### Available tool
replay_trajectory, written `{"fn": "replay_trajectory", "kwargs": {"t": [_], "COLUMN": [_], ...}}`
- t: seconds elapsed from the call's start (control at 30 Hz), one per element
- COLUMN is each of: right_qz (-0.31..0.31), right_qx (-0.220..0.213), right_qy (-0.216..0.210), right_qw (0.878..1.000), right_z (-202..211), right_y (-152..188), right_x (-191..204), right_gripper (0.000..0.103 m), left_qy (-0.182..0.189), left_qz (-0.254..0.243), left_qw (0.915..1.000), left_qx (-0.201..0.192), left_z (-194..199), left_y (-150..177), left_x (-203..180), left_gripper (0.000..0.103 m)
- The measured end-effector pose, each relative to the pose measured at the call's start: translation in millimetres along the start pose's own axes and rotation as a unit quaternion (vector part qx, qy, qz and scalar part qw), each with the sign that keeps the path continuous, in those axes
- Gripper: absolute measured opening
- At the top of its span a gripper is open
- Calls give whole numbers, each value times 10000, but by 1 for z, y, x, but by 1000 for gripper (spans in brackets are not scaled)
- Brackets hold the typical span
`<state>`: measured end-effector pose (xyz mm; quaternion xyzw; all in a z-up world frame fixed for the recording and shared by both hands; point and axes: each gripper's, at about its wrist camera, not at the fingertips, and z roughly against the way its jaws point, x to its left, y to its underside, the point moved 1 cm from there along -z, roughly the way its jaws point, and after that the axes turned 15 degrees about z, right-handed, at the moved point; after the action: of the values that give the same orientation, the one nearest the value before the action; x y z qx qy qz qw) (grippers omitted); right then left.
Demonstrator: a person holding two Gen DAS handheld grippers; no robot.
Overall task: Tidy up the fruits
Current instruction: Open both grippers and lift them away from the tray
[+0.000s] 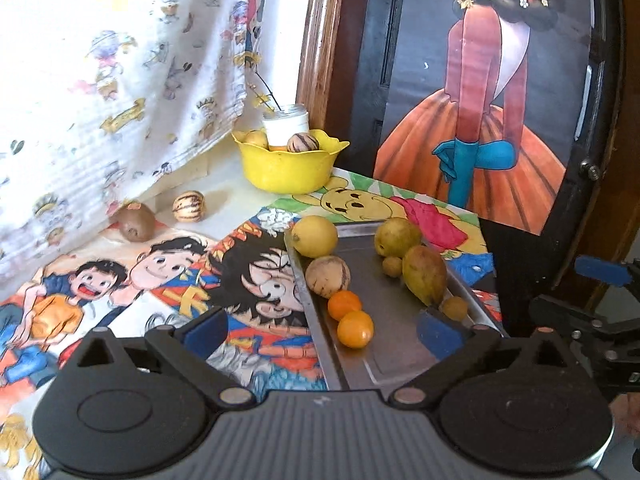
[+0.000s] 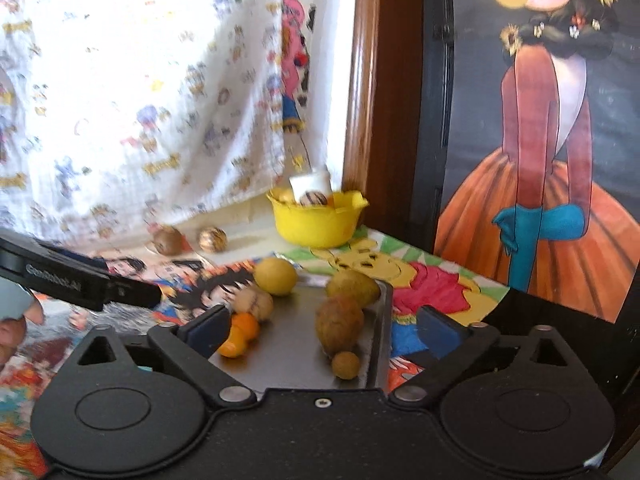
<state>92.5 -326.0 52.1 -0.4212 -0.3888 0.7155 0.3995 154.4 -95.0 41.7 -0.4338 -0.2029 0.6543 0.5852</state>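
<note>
A metal tray (image 1: pixel 400 344) (image 2: pixel 288 360) holds several fruits: a lemon (image 1: pixel 315 236), a striped melon (image 1: pixel 328 276), two small oranges (image 1: pixel 354 329), a green pear (image 1: pixel 397 236), a mango (image 1: pixel 425 275) (image 2: pixel 339 324) and small round fruits (image 2: pixel 345 365). A yellow bowl (image 1: pixel 288 168) (image 2: pixel 316 220) at the back holds a white jar and fruits. A kiwi (image 1: pixel 136 224) and a striped melon (image 1: pixel 189 207) lie on the table at the left. My left gripper (image 1: pixel 322 330) is open and empty over the tray's near end. My right gripper (image 2: pixel 322 330) is open and empty above the tray.
Cartoon drawings (image 1: pixel 160 280) cover the table. A printed white cloth (image 1: pixel 100 80) hangs at the left. A wooden frame and a dark painted panel (image 1: pixel 480 100) stand at the back right. The left gripper's body (image 2: pixel 72 284) shows at the left of the right wrist view.
</note>
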Motion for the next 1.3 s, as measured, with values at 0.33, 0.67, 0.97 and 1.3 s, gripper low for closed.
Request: {"fn": "replay_trajectory", "kwargs": {"t": [0.33, 0.67, 0.97, 1.3], "right_qz": [23, -206, 188, 791], "right_qx": [-177, -167, 54, 212], "right_qy": [-75, -374, -699, -1406], "right_qw": [9998, 9989, 9974, 9867], "right_z": [87, 141, 137, 96], "right_y": [-19, -4, -8, -35], "right_x": [48, 110, 152, 175], "right_gripper": [102, 103, 102, 102], "left_qy": [-240, -586, -979, -1484], "left_qz": [373, 706, 975, 1124], "left_qw": [9989, 9952, 9904, 9821], "left_qx": [126, 349, 27, -298], "left_z": [64, 117, 156, 166], "left_y": [30, 73, 76, 53], "left_x": [36, 90, 129, 165], "left_gripper": [103, 103, 103, 103]}}
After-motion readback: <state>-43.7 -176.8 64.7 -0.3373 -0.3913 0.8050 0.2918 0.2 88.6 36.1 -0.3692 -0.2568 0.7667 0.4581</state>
